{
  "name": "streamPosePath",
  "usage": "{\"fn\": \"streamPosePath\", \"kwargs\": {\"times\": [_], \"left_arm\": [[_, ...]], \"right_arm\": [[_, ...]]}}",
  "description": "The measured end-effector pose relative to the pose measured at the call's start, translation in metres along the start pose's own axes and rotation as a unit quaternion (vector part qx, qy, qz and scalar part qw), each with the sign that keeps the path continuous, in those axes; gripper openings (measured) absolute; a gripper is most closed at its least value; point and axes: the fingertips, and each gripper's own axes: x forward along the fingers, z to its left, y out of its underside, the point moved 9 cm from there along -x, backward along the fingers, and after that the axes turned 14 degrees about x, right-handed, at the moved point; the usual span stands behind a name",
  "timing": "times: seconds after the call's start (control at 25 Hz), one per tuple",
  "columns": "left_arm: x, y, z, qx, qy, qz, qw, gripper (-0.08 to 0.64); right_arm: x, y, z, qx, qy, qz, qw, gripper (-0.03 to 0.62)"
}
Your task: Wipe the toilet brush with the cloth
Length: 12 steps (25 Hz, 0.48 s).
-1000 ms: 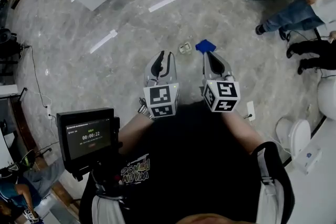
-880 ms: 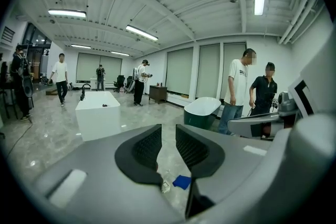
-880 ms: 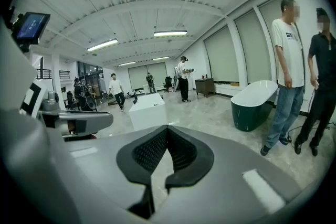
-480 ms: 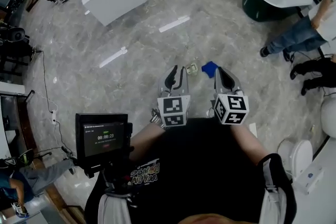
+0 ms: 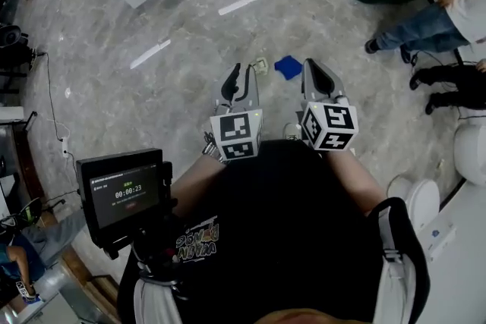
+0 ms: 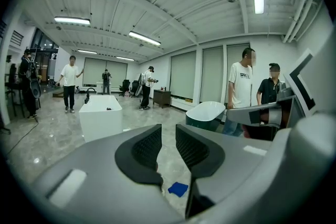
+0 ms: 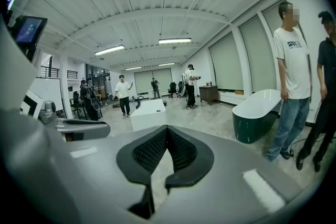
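Head view: the left gripper (image 5: 241, 77) and right gripper (image 5: 310, 69) were side by side over a marble floor (image 5: 190, 19). A blue cloth (image 5: 287, 67) lay ahead, between their tips.
Left gripper view: the jaws stood apart and empty, with the cloth beyond them.
Right gripper view: the jaws were pressed together, pinching nothing.

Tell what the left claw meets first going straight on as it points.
Nothing near: the left claw, open and empty, points over the blue cloth toward the floor. Probably the floor first; depth unclear.
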Motion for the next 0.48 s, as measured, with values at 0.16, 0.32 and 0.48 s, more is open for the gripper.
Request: {"fn": "streamPosePath", "kwargs": {"times": [0.16,0.32,0.48], "left_arm": [[-0.0018,-0.0010,0.0009,-0.013,-0.010,0.008,0.9998,0.084],[0.0009,-0.0029,-0.0013,-0.012,-0.010,0.012,0.9998,0.084],[0.0013,-0.0029,0.0009,-0.010,-0.009,0.019,0.9997,0.084]], "right_arm": [[0.0029,-0.0019,-0.0003,0.001,-0.006,0.010,1.000,0.002],[0.0019,-0.0052,0.0001,-0.002,-0.007,0.010,1.000,0.003],[0.0018,-0.0037,0.0019,0.001,-0.007,0.012,1.000,0.003]]}}
